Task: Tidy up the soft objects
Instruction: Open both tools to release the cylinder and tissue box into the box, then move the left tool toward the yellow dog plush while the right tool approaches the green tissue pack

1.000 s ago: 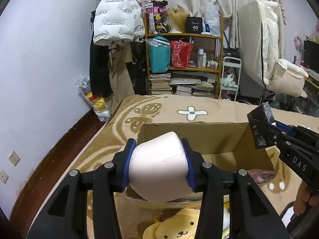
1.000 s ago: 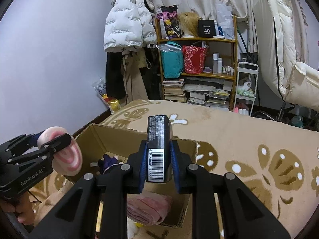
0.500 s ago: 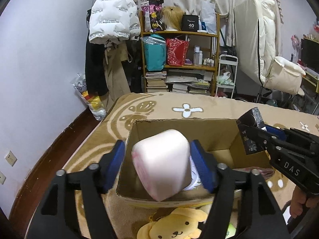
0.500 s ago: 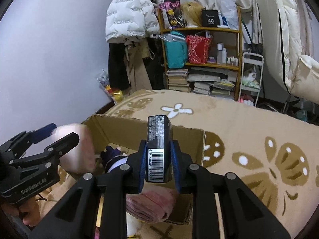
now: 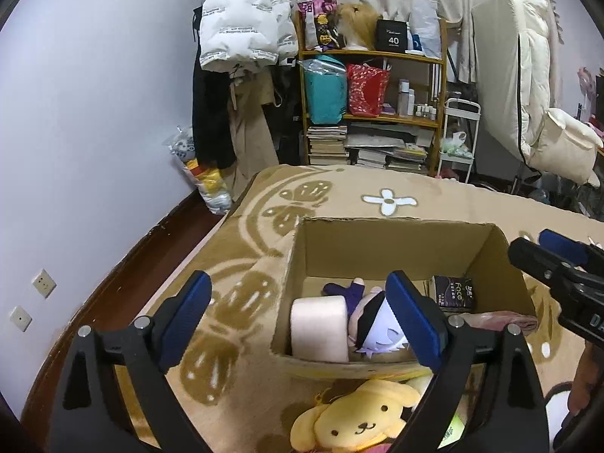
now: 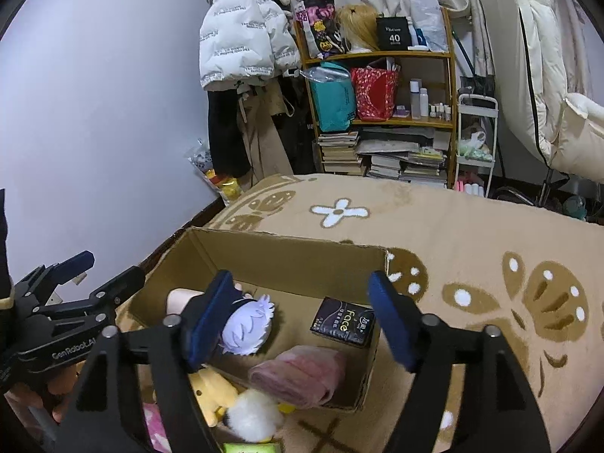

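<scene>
An open cardboard box point(image 5: 392, 238) point(image 6: 287, 260) sits on a tan patterned blanket. Inside lie a pink roll point(image 5: 320, 328) at the left, a white-haired plush doll point(image 5: 373, 332) point(image 6: 247, 324), a black tissue pack point(image 5: 452, 293) point(image 6: 342, 321) at the far right, and a pink folded cloth point(image 6: 302, 372) over the near right rim. My left gripper point(image 5: 302, 313) is open and empty above the box's near left. My right gripper point(image 6: 302, 317) is open and empty above the box's middle.
A yellow dog plush point(image 5: 358, 421) point(image 6: 211, 389), a white fluffy toy point(image 6: 253, 417) and a green packet point(image 6: 249, 447) lie on the blanket in front of the box. A cluttered shelf point(image 5: 372, 109) and hanging coats point(image 5: 241, 34) stand at the back wall.
My left gripper opened and the pink roll dropped into the box's left side. My right gripper opened and the black tissue pack dropped into the box's right side.
</scene>
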Demonstrator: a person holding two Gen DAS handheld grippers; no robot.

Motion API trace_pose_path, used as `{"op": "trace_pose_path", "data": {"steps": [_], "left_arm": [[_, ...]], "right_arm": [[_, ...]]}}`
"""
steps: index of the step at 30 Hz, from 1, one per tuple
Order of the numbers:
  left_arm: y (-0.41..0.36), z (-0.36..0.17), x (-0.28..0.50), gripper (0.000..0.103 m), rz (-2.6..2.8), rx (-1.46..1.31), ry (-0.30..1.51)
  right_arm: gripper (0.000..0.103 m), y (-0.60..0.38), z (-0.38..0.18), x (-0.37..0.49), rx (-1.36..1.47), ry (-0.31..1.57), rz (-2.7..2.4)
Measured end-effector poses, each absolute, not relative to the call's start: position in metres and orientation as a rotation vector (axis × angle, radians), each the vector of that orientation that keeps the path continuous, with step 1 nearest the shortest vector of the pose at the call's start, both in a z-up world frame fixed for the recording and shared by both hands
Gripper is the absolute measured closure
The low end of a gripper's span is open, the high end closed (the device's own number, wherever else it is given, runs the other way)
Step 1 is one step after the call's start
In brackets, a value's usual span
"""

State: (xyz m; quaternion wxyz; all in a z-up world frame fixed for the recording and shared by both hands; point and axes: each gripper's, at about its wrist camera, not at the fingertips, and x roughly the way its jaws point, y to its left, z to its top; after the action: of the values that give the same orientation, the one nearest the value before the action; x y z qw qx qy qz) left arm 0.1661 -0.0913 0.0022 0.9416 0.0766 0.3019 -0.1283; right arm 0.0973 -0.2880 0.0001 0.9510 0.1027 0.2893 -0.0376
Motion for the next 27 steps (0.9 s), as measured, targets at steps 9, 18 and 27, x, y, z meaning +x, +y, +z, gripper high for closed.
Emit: {"op": "trace_pose_path", "data": {"steps": [9,18,27], "left_arm": [[-0.079,0.020,0.137,0.004,-0.233,0.155,0.597],[-0.065,0.028,0.108,0.003,-0.219,0.151,0.629],[-0.057,0.025,0.081,0.003,-0.220,0.198,0.678]], "right_arm": [[0.011,-0.274,0.016,0.071,0.206,0.580,-0.069],[0.004,-0.263,0.022,0.039,0.209,0.606,-0.066],[0.004,-0.253,0.014,0.014,0.211,0.666,-0.064]]}}
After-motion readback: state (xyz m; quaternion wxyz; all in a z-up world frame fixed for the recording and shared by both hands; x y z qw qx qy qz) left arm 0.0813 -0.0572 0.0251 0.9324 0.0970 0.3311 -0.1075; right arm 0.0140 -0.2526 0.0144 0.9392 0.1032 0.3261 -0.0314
